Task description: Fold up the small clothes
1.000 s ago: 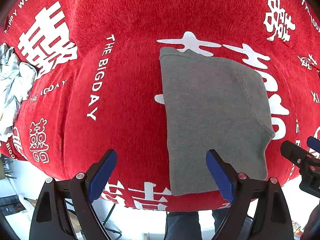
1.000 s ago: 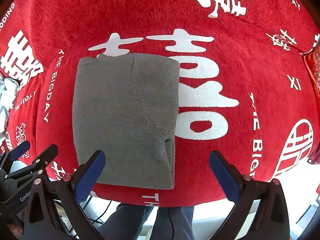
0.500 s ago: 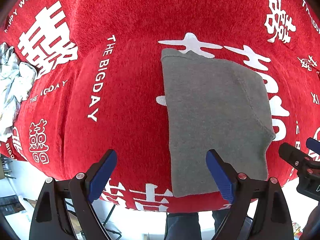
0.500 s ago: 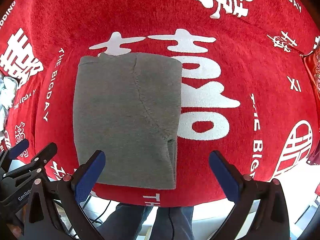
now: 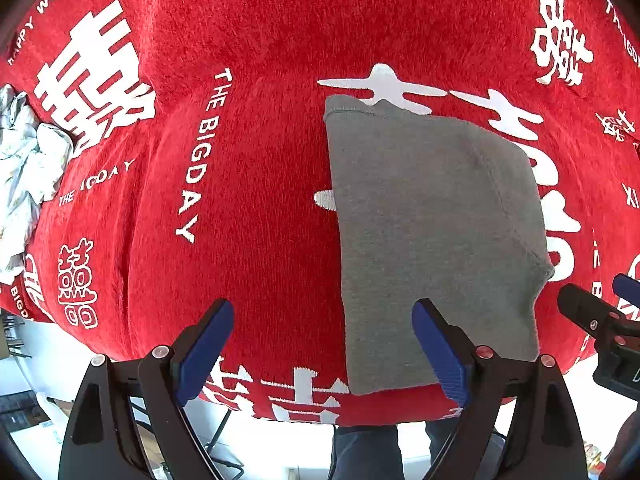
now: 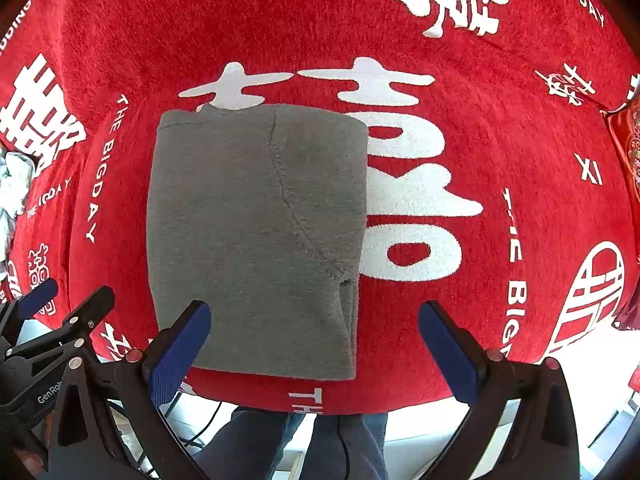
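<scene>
Through the left wrist camera I'm looking straight down at the cloth (image 5: 280, 200), a red pile cover printed with white characters and lettering, and my left gripper (image 5: 322, 346) hangs above it with its blue pads wide apart and nothing between them. The garment (image 5: 432, 240), a small grey knit piece, lies flat to the right of centre, near the table's front edge, already folded into a tidy rectangle with a curved seam showing on top. I judge this piece done or nearly so; at most one more fold across might be wanted. At the far left edge sits a crumpled pale heap (image 5: 24, 168), which may be more clothes waiting, though I can't tell what it is. The right gripper's tip shows at the right border. Through the right wrist camera, my right gripper (image 6: 314, 346) is likewise spread open and empty, its left pad over the garment's near left corner but not clamped on it. The grey rectangle sits left of centre, edges fairly square, double layers visible along its right side. Below the table edge I see a pale floor, a cable and the person's dark trousers (image 6: 288, 440).
</scene>
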`<act>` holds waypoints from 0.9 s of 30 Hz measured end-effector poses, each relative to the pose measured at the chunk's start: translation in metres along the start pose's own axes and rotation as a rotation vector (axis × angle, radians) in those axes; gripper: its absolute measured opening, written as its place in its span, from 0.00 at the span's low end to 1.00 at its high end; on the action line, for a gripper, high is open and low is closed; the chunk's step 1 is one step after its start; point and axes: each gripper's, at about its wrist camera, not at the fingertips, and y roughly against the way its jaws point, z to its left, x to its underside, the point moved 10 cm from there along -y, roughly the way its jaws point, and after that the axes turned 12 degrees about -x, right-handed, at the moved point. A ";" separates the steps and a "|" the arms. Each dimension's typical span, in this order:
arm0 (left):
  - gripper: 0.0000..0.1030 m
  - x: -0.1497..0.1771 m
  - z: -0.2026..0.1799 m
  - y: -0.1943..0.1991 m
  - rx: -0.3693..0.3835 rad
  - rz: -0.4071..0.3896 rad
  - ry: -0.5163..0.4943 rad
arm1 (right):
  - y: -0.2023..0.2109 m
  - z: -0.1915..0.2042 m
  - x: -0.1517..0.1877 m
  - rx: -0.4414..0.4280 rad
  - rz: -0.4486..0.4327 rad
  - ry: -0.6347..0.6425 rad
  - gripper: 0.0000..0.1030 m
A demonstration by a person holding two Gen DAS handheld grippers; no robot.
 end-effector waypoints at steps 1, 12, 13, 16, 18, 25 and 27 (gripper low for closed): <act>0.89 0.000 0.000 0.000 0.000 0.000 0.000 | 0.000 0.000 0.000 0.000 0.001 0.001 1.00; 0.89 -0.002 0.002 -0.001 -0.014 -0.008 -0.005 | 0.000 0.001 -0.001 0.004 -0.001 0.004 1.00; 0.89 -0.002 0.002 -0.001 -0.016 -0.006 -0.006 | 0.000 0.001 -0.002 0.006 -0.002 0.006 1.00; 0.89 -0.002 0.003 -0.003 -0.018 -0.001 -0.006 | -0.001 0.000 -0.002 0.008 -0.001 0.008 1.00; 0.89 -0.002 0.002 -0.005 -0.019 -0.001 -0.012 | -0.002 0.000 -0.001 0.009 -0.001 0.008 1.00; 0.89 -0.002 0.000 -0.010 -0.021 -0.031 -0.035 | -0.008 0.000 0.002 0.030 -0.001 0.019 1.00; 0.89 -0.003 -0.004 -0.011 -0.021 -0.046 -0.055 | -0.011 -0.001 0.002 0.034 0.000 0.018 1.00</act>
